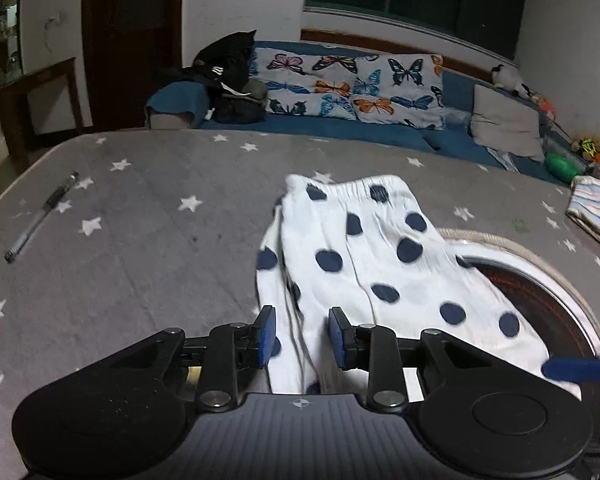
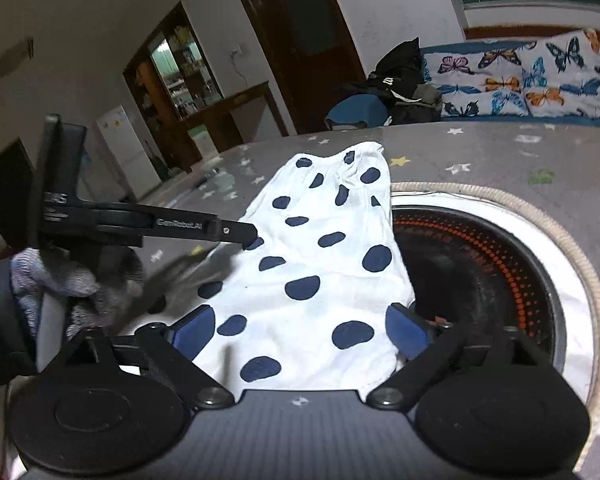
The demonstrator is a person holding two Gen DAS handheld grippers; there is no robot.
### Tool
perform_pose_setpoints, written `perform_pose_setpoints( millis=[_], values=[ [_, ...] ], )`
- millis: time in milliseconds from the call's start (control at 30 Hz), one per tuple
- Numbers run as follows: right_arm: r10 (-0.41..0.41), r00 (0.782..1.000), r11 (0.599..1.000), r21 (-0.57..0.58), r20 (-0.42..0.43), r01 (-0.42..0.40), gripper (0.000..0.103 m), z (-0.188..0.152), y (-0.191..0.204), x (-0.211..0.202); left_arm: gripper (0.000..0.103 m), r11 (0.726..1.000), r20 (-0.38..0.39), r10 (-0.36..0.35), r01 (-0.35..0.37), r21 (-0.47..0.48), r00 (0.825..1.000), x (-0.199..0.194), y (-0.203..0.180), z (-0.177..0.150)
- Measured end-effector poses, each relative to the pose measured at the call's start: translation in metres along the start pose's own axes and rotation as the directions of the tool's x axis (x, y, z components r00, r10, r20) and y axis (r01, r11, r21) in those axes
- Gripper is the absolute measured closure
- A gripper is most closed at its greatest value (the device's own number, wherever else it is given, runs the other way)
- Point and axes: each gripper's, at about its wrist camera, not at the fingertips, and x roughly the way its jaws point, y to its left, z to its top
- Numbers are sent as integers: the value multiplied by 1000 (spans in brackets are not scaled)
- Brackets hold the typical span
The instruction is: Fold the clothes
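A white garment with navy dots lies on the grey star-print table cover, waistband at the far end, partly over a round burner. My left gripper is over its near left edge, jaws parted with cloth between the blue pads, not clamped. In the right wrist view the garment lies between the wide-open pads of my right gripper. The left gripper shows there too, its fingers at the garment's left edge.
A pen lies at the table's left. A folded striped cloth sits at the far right. The burner is set in the table under the garment's right side. A sofa with butterfly cushions stands behind.
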Motion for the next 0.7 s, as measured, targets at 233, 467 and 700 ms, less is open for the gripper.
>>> perform_pose_setpoints(
  millis=[233, 467, 700],
  values=[
    [6, 1000, 1000, -7, -7, -6, 0, 0, 4, 2, 71, 992, 13, -116, 115, 48, 993, -1, -19, 20],
    [3, 1000, 1000, -11, -11, -3, 0, 0, 5, 3, 67, 987, -49, -155, 157, 45, 987, 42, -22, 32],
    [3, 1000, 1000, -11, -11, -3, 0, 0, 6, 3, 55, 993, -22, -117, 118, 32, 993, 59, -19, 52]
  ],
)
